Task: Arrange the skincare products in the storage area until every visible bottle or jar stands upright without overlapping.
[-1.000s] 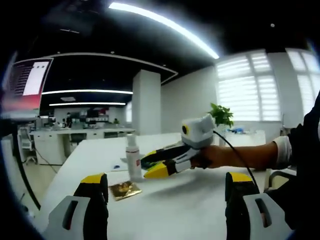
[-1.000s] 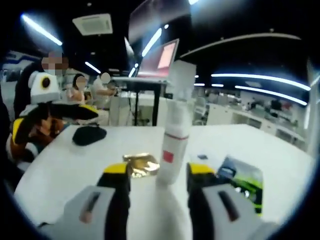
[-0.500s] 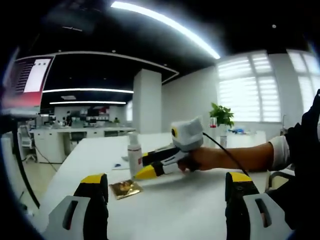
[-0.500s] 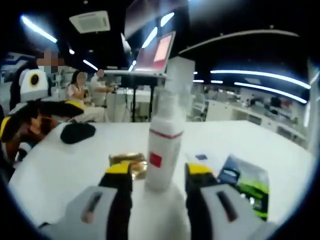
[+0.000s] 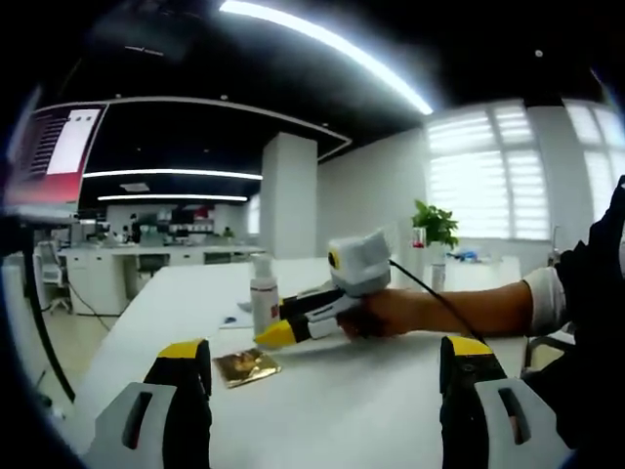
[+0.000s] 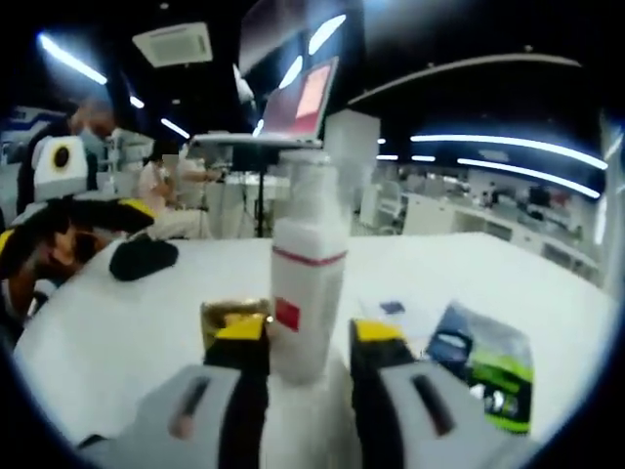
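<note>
A white pump bottle (image 6: pixel 307 283) with a red band stands upright on the white table (image 6: pixel 117 332). My right gripper (image 6: pixel 311 332) has a jaw against each side of its lower body and looks shut on it. From the left gripper view, that same right gripper (image 5: pixel 278 320), held by a hand, reaches to the bottle (image 5: pixel 262 298) from the right. A flat gold packet (image 5: pixel 245 366) lies just in front of the bottle and shows again as the gold packet (image 6: pixel 227 313) behind my right gripper's left jaw. My left gripper (image 5: pixel 325 352) hangs wide open over the near table, holding nothing.
A green and blue packet (image 6: pixel 484 357) lies to the right of the bottle, a small blue item (image 6: pixel 393 307) behind it. A black rounded object (image 6: pixel 142 257) sits at the left, near the left gripper (image 6: pixel 117 220). A screen on a stand (image 6: pixel 293 112) rises behind. A plant (image 5: pixel 431 224) stands far off.
My right gripper has moved forward until the bottle stands between its jaws, and the jaws have narrowed onto it. My left gripper has stayed open and nearly still.
</note>
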